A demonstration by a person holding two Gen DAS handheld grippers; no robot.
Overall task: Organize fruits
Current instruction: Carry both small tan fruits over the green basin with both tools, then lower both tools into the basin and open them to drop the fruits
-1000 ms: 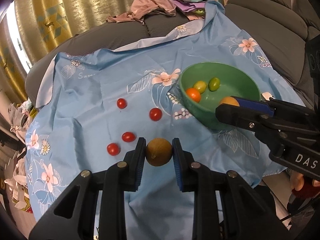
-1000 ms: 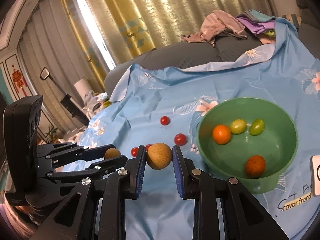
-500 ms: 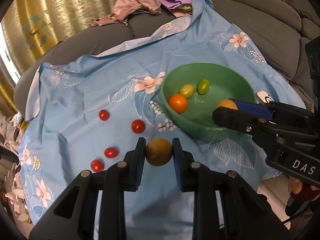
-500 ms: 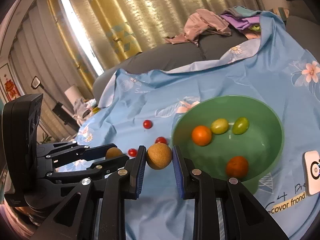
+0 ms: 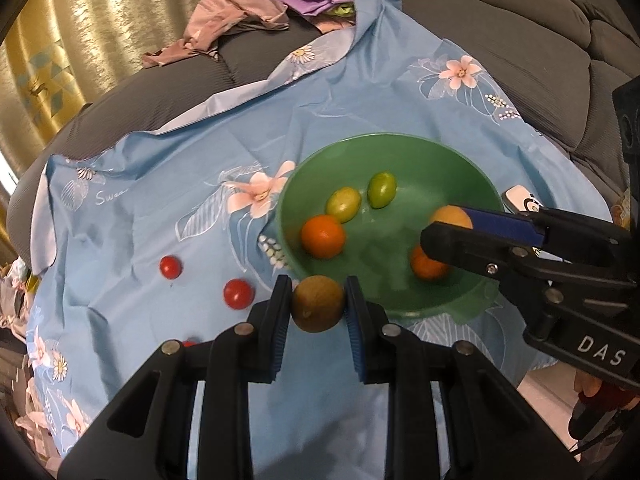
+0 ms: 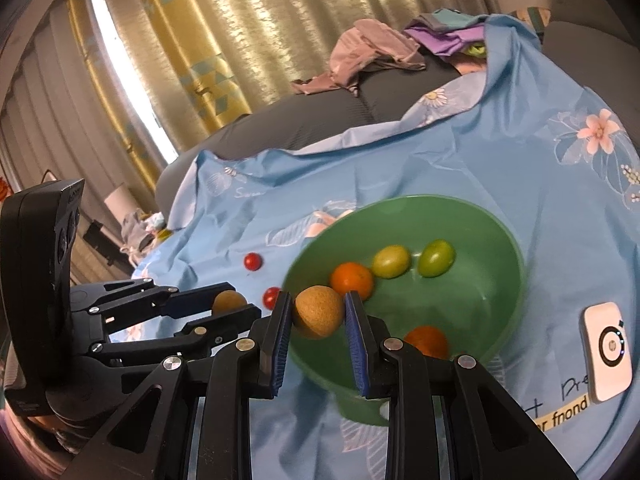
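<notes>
Surface: a light blue cloth (image 5: 168, 216) with pink flower prints, creased, spread over a grey ribbed sofa (image 5: 500, 40); its far edge is folded back to show a paler underside.
Room: gold-patterned curtains (image 6: 224, 48) behind the sofa, bright daylight in a gap at their left; a heap of pink and purple clothes (image 5: 240, 12) on the sofa beyond the cloth.
Bowl: green bowl (image 5: 460, 164) sits on the cloth, near its front edge.
Bowl contents: two oranges (image 5: 323, 236), one partly hidden behind the right gripper; two yellow-green oval fruits (image 5: 343, 204) lying side by side.
Loose fruit: small red tomatoes (image 5: 238, 293) on the cloth left of the bowl, well apart from each other; one more peeks out behind the left gripper's arm.
Left gripper (image 5: 317, 304): jaws pinching a round brown fruit (image 5: 317, 303), held above the bowl's near rim.
Right gripper (image 6: 319, 312): jaws pinching a round tan fruit (image 6: 319, 311) with a rough skin, held over the bowl's left rim.
Other: a small white device (image 6: 608, 346) with a black ring mark lies on the cloth right of the bowl, just above printed lettering.
</notes>
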